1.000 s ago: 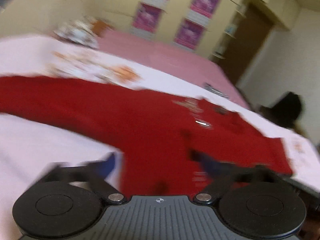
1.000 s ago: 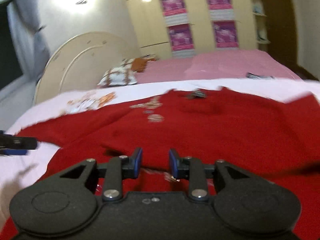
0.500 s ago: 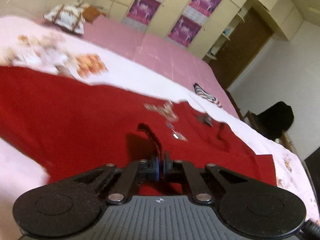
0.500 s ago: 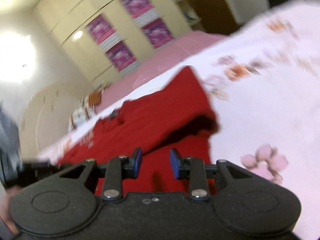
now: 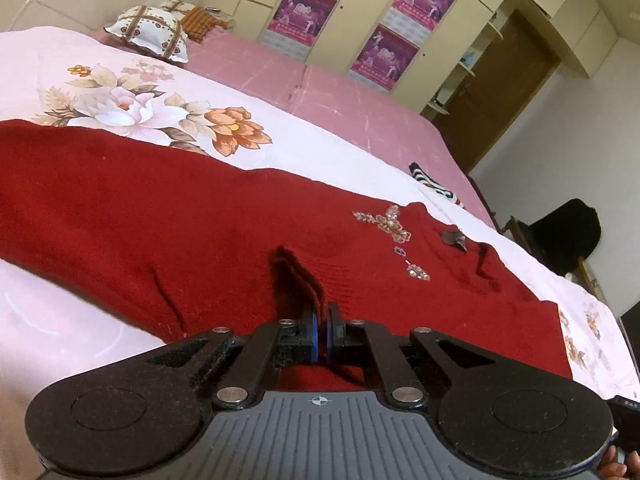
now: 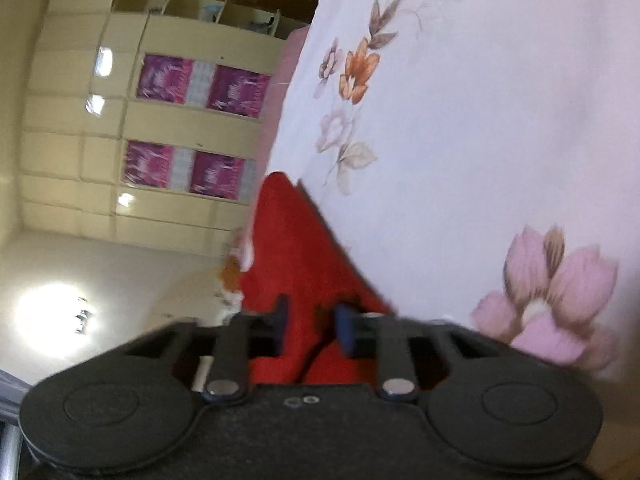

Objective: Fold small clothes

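— Red knit fills the middle of the left wrist view: the sweater (image 5: pixel 168 216) lies spread on the flowered bedsheet (image 5: pixel 100 92). Why that ridge at lower centre?

— The left gripper (image 5: pixel 321 330) is clamped on a pinch of it, probably to lift an edge for folding.

— And the right wrist view?

— Tilted and blurred. The right gripper (image 6: pixel 308 328) is parted, sweater (image 6: pixel 288 248) between its fingers, not yet pinched.

— Any writing?

— Purple posters (image 5: pixel 302 12) upper centre; nothing legible.
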Motion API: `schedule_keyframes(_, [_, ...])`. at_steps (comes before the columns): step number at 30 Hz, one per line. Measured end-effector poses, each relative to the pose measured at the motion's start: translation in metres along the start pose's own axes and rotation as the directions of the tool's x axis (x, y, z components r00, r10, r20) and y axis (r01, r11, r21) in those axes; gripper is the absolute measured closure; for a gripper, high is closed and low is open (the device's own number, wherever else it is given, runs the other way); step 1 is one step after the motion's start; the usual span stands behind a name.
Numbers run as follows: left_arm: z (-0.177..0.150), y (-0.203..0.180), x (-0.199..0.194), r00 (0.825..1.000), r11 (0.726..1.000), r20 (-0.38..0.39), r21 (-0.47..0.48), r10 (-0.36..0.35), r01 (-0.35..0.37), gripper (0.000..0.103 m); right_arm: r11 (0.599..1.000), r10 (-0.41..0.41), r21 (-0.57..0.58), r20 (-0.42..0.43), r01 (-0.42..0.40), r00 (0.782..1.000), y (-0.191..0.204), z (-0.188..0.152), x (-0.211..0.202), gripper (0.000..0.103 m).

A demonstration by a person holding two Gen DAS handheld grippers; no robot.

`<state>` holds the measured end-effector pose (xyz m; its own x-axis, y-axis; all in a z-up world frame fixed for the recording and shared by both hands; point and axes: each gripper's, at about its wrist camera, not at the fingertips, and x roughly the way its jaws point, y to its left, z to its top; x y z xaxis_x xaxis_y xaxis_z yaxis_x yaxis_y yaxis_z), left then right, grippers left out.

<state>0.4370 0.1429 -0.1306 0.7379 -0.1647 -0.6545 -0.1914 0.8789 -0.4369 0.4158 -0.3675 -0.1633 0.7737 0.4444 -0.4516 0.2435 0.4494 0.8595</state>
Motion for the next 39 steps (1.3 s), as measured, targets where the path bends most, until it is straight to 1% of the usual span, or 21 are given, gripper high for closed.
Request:
schedule_keyframes(3, [-0.003,0.000,0.005,1.000,0.999,-0.006,0.029,0.022,-0.022,0.099,0.996,-0.007,-0.084,0.024,0.009,1.000,0.012,-0.002,-0.004,0.098])
schedule_keyframes(5, [-0.006,0.002,0.009,1.000,0.999,-0.009,0.027,0.028,-0.027,0.099,0.988,-0.071,-0.136,0.009,0.071,0.997,0.012,-0.002,0.006,0.098])
schedule_keyframes(10, [-0.004,-0.005,0.000,1.000,0.998,0.017,0.050,0.022,-0.023,0.099,0.987,-0.076,-0.139,0.012,0.077,0.997,0.012,-0.001,0.014,0.098])
schedule_keyframes(14, [-0.005,-0.001,0.007,0.998,0.997,-0.036,0.063,0.047,-0.044,0.099,0.980,-0.091,-0.175,0.012,0.091,0.996,0.017,0.000,0.022,0.100])
schedule_keyframes(16, [-0.002,0.002,0.001,0.998,0.996,-0.029,0.066,0.064,-0.062,0.091,0.979,-0.091,-0.185,-0.001,0.089,0.996,0.019,0.000,0.022,0.096])
schedule_keyframes(17, [-0.002,0.004,-0.005,0.996,0.993,-0.007,0.070,0.092,-0.092,0.083,0.971,-0.102,-0.219,-0.001,0.100,0.995,0.025,0.000,0.017,0.090])
schedule_keyframes(19, [0.001,0.005,-0.025,0.977,0.976,0.096,0.090,0.189,-0.197,0.064,0.941,-0.088,-0.326,0.035,0.094,0.996,0.029,-0.004,-0.010,0.082])
schedule_keyframes(21, [0.003,-0.006,-0.038,0.969,0.970,0.178,0.144,0.169,-0.196,0.063,0.897,-0.065,-0.432,0.073,0.090,0.995,0.046,-0.005,-0.020,0.082])
schedule_keyframes(23, [0.001,-0.032,-0.027,0.985,0.963,0.147,0.239,0.094,-0.127,0.059,0.849,-0.078,-0.518,0.081,0.109,0.994,0.060,-0.004,-0.010,0.082])
schedule_keyframes(24, [-0.003,-0.050,-0.013,0.993,0.946,0.097,0.312,0.063,-0.091,0.053,0.833,-0.096,-0.541,0.060,0.113,0.994,0.066,-0.004,0.002,0.082])
schedule_keyframes(25, [-0.008,-0.061,-0.001,0.996,0.932,0.061,0.355,0.057,-0.075,0.041,0.806,-0.116,-0.581,0.033,0.114,0.993,0.071,-0.008,0.017,0.083])
schedule_keyframes(26, [-0.015,-0.071,0.014,0.996,0.905,0.033,0.417,0.083,-0.089,0.039,0.745,-0.161,-0.652,0.027,0.139,0.987,0.077,-0.016,0.033,0.086])
schedule_keyframes(27, [-0.019,-0.073,0.027,0.988,0.879,0.024,0.452,0.155,-0.149,0.039,0.681,-0.235,-0.706,0.038,0.192,0.971,0.077,-0.022,0.047,0.088])
schedule_keyframes(28, [-0.019,-0.068,0.030,0.985,0.884,0.030,0.437,0.169,-0.165,0.039,0.644,-0.277,-0.729,0.059,0.231,0.959,0.074,-0.024,0.056,0.096])
schedule_keyframes(30, [-0.009,-0.062,0.021,0.981,0.905,0.068,0.379,0.182,-0.194,0.039,0.667,-0.296,-0.702,0.060,0.251,0.953,0.079,-0.012,0.050,0.099])
schedule_keyframes(32, [0.001,-0.063,0.021,0.985,0.919,0.078,0.356,0.155,-0.172,0.039,0.605,-0.253,-0.747,0.148,0.276,0.956,0.091,-0.009,0.043,0.077])
schedule_keyframes(33, [0.004,-0.068,0.026,0.989,0.922,0.058,0.357,0.138,-0.150,0.039,0.602,-0.230,-0.753,0.156,0.267,0.961,0.096,-0.004,0.048,0.077])
schedule_keyframes(35, [0.006,-0.081,0.037,0.992,0.903,0.038,0.410,0.123,-0.128,0.039,0.629,-0.212,-0.739,0.137,0.242,0.968,0.102,0.010,0.067,0.078])
schedule_keyframes(36, [0.004,-0.089,0.044,0.992,0.889,0.037,0.440,0.123,-0.127,0.039,0.626,-0.210,-0.740,0.144,0.246,0.967,0.106,0.016,0.080,0.078])
schedule_keyframes(38, [0.002,-0.093,0.058,0.987,0.865,0.032,0.476,0.160,-0.156,0.039,0.599,-0.213,-0.759,0.154,0.254,0.965,0.109,0.023,0.101,0.079])
schedule_keyframes(39, [0.001,-0.089,0.063,0.986,0.860,0.025,0.485,0.165,-0.156,0.034,0.580,-0.225,-0.775,0.145,0.252,0.964,0.108,0.026,0.111,0.079])
